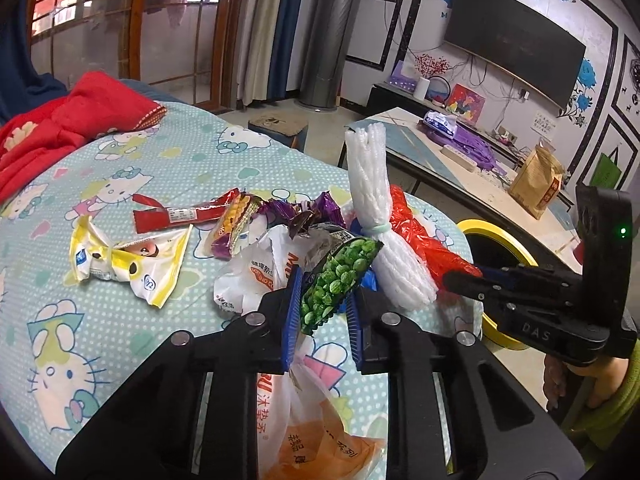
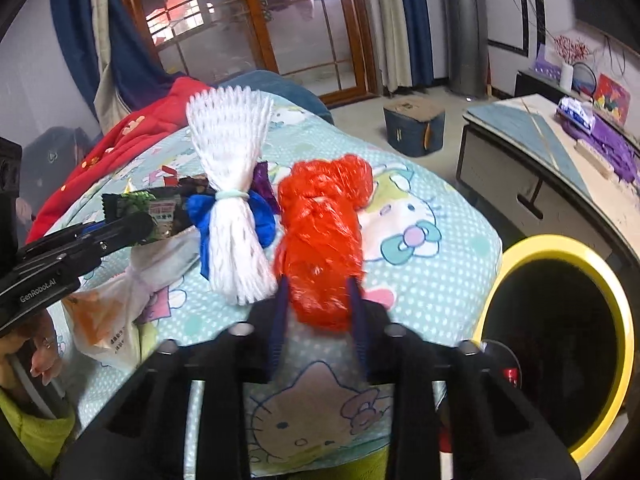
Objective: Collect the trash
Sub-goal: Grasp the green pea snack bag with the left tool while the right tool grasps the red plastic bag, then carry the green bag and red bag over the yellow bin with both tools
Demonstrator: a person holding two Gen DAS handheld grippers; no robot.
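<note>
On the cartoon-print bedspread (image 2: 420,264), the left gripper (image 1: 322,304) pinches a green pea wrapper (image 1: 340,280) while the right gripper (image 2: 320,312) straddles the crumpled red bag (image 2: 320,232), fingers spread — best closed low and firmly before swinging to the yellow-rimmed bin (image 2: 560,344).

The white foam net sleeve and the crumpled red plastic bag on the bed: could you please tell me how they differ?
The white foam net sleeve is meshed, cinched by a pale green band at its waist and flared at both ends; the crumpled red plastic bag is a glossy, shapeless wad with no tie. The sleeve lies free just left of the right gripper, whereas the bag sits between its blue fingers. Both rest side by side on the cartoon-cat sheet.
</note>
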